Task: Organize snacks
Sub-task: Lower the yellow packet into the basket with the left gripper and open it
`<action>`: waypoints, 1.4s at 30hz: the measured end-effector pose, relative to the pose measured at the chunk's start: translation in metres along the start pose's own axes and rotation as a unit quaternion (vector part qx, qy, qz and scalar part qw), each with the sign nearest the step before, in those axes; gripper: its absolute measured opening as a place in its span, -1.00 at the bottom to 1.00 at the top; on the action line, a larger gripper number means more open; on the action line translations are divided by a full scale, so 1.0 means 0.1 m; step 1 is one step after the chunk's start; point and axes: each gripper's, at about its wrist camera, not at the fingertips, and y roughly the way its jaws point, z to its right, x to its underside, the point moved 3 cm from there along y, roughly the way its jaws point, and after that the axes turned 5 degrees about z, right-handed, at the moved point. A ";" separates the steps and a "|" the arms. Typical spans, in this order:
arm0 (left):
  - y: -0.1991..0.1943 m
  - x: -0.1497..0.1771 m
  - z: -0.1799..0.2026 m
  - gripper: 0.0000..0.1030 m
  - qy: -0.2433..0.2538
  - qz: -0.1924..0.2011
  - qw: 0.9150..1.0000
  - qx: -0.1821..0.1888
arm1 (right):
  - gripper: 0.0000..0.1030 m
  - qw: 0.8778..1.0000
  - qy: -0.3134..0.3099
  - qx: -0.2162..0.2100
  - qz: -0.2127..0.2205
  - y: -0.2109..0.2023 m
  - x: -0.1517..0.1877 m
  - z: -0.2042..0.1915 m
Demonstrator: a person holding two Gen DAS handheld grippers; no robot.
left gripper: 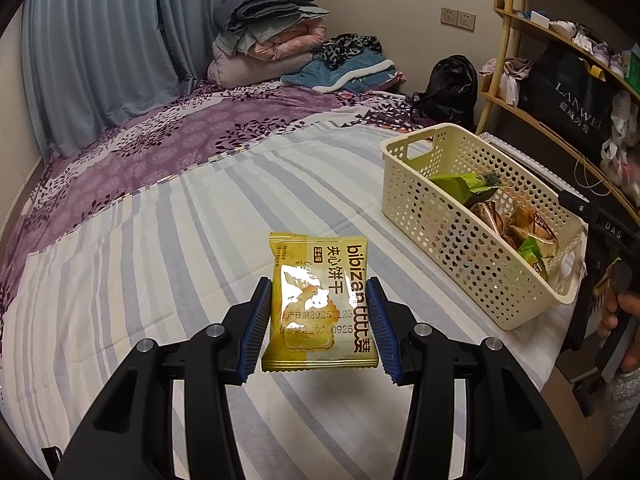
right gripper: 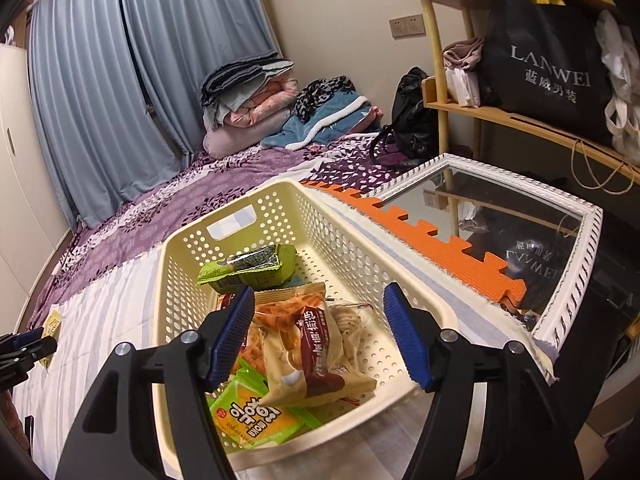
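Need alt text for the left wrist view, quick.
The left gripper holds a yellow biscuit packet between its blue jaws above a striped bedsheet. A cream basket with snacks sits to the right.

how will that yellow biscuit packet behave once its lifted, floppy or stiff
The yellow biscuit packet probably stays fairly stiff: it stands flat between the left gripper fingers. Its glossy film may be slippery. A biscuit shows through it, so it is likely light and crushable.

Left gripper (left gripper: 318, 326) and right gripper (right gripper: 324, 338): matte black angular linkage arms joined by round silver pivot screws, each ending in ribbed blue finger pads (left gripper: 256, 328). Bare-skinned hand (left gripper: 624, 320) above a grey sleeve.
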 end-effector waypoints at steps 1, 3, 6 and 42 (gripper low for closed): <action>0.01 -0.02 0.05 -0.05 0.003 0.000 1.000 0.004 | 0.30 1.000 0.002 0.001 0.004 -0.02 0.00 0.02; 0.03 -0.07 0.14 -0.05 0.010 -0.001 1.000 0.014 | 0.30 1.000 0.004 0.003 0.010 -0.07 -0.01 0.05; 0.07 -0.12 0.31 -0.05 0.021 -0.001 0.999 0.028 | 0.30 1.000 0.006 0.008 0.019 -0.14 -0.01 0.09; 0.77 -0.52 1.94 -0.05 0.117 -0.028 0.983 0.141 | 0.34 0.997 0.050 0.059 0.031 -0.46 0.21 0.70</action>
